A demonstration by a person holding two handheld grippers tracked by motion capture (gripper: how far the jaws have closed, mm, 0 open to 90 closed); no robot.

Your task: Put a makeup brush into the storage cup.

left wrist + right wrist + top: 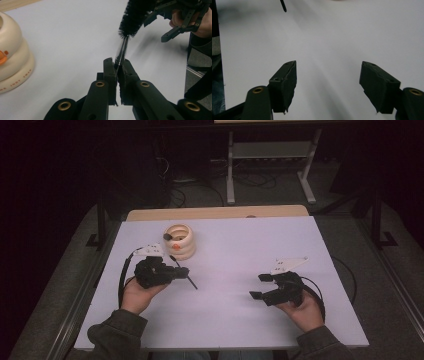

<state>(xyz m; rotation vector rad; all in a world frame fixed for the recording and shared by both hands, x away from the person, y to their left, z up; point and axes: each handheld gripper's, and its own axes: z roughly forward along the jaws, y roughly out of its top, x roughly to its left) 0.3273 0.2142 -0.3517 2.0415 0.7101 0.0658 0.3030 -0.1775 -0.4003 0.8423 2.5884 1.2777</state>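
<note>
My left gripper (184,271) (117,62) is at the left of the white table top (230,250), shut on the thin wire handle of a black bottle brush (192,283) (133,17). The bristled head sticks out beyond the jaws, towards the right hand. A cream ringed cup (181,244) (12,50) with an orange mark stands just behind the left gripper, apart from it. A small dark thing (167,236) rests on its rim. My right gripper (259,286) (328,66) (178,21) hovers at the right, open, with bare table between its jaws. The brush tip (283,7) shows far ahead of it.
A strip of wooden table (215,213) runs behind the white surface. Beyond it a metal stand's legs (231,175) and cables lie on the dark floor. Table edges drop off at both sides.
</note>
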